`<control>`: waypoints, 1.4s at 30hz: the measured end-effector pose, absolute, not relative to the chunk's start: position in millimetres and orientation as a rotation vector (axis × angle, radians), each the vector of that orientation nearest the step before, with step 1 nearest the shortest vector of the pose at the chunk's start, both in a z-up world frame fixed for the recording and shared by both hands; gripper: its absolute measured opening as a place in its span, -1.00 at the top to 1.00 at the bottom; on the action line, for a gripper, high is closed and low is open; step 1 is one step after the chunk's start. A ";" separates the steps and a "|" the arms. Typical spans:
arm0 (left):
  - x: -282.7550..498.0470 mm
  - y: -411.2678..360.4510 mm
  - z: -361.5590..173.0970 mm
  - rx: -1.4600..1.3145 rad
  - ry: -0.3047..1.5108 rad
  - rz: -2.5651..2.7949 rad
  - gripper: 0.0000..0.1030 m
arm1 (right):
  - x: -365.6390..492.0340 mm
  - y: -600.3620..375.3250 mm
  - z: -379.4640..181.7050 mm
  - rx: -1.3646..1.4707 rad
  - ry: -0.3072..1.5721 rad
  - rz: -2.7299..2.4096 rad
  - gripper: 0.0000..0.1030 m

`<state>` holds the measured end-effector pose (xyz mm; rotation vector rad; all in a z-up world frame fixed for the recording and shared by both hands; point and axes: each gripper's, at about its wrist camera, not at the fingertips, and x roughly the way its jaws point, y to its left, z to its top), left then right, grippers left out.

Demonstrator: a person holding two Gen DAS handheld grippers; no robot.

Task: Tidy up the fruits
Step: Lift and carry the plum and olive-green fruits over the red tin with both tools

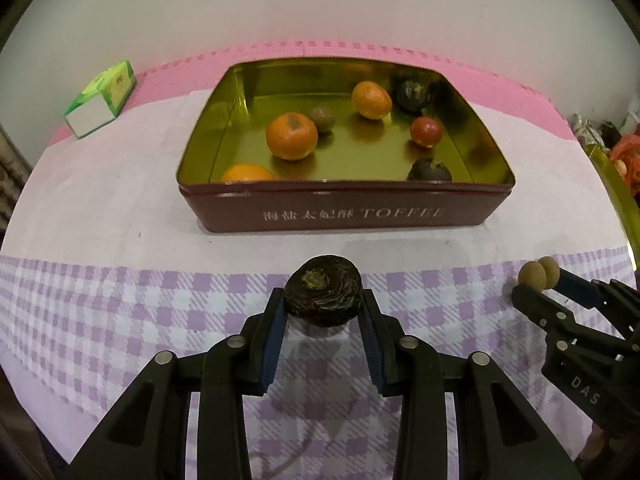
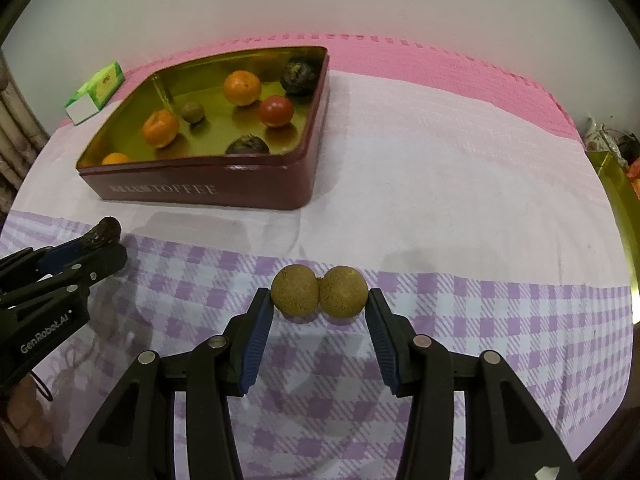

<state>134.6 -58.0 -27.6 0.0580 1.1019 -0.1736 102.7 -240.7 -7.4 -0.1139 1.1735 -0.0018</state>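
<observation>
Fruit is being gathered into the toffee tin [image 1: 344, 212], which is seen in the upper middle of the left wrist view and in the upper left of the right wrist view. Inside it, three oranges [image 1: 291, 136], a red fruit [image 1: 426, 131], a small brownish fruit [image 1: 322, 119] and two dark wrinkled fruits [image 1: 429, 171] are already collected, so the open tin is judged to serve as the sorting container.

One further dark wrinkled fruit [image 1: 325, 290] is held by the left gripper [image 1: 325, 300] in the lower middle of its own view, in front of the tin's near wall. The fingers are spread moderately, as wide as the fruit, and each blue pad [image 1: 276, 334] is pressed against a side of it. A shadow is cast on the checked cloth [image 1: 120, 320] beneath, so the fruit is judged to be lifted clear for carrying to the tin.

Two tan round fruits [image 2: 319, 290], touching one another side by side, are clamped between the fingers of the right gripper [image 2: 319, 300] in the lower middle of the right wrist view. The jaws are held fairly wide, one pad against the outer side of each fruit, so that the pair is squeezed together and taken in one grasp. Whether the pair rests on the cloth or is raised cannot be told for certain.

A green carton [image 1: 102, 98] lies in the upper left, apart from the tin.
</observation>
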 end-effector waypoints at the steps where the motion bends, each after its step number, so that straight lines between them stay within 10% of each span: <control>1: 134.4 -57.0 -25.0 0.056 1.097 -0.171 0.28 | 102.9 -239.2 -5.3 -0.116 1.171 0.002 0.14; 42: 196.1 -18.5 26.3 0.005 0.997 -0.139 0.28 | 164.3 -187.0 45.4 -0.167 1.079 0.115 0.14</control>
